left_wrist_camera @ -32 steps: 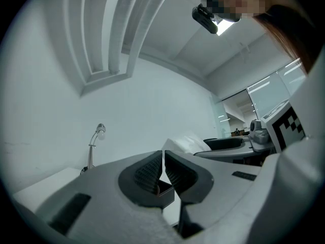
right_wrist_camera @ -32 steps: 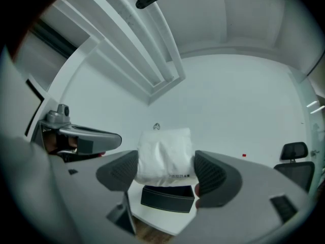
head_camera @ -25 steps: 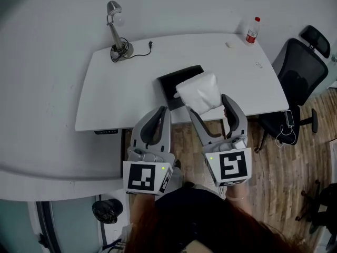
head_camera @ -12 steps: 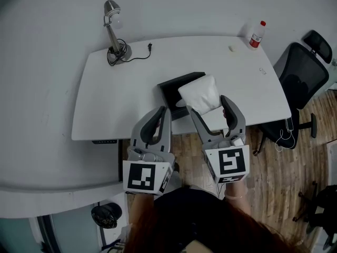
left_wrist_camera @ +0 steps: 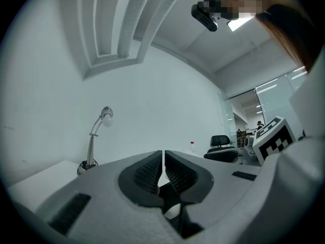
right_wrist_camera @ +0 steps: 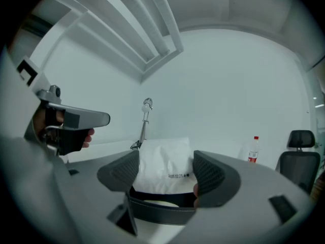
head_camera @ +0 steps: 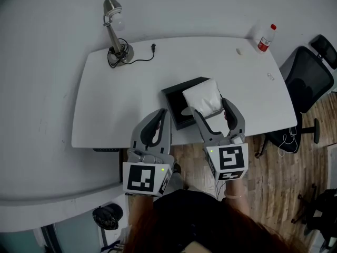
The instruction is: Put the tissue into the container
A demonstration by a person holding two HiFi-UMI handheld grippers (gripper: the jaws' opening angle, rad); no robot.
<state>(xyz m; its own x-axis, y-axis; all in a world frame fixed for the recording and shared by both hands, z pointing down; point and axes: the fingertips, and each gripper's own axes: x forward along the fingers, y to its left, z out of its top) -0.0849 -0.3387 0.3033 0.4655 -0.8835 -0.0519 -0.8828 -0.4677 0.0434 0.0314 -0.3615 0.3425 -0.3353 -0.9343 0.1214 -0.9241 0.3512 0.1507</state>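
A white tissue pack hangs between the jaws of my right gripper, which is shut on it. It hovers over the right part of a black container that sits on the white table near its front edge. In the right gripper view the tissue pack fills the gap between both pads, and the container's dark rim lies just beneath. My left gripper is held beside it, left of the container and over the table's front edge. Its jaws are shut with nothing between them.
A desk lamp with its cable stands at the table's back left. A red-capped bottle stands at the back right corner, with small items near it. A black office chair is to the right of the table, on wooden floor.
My right gripper has carried the tissue pack forward and lower, so it sits more squarely over the container. The left gripper stays shut alongside.
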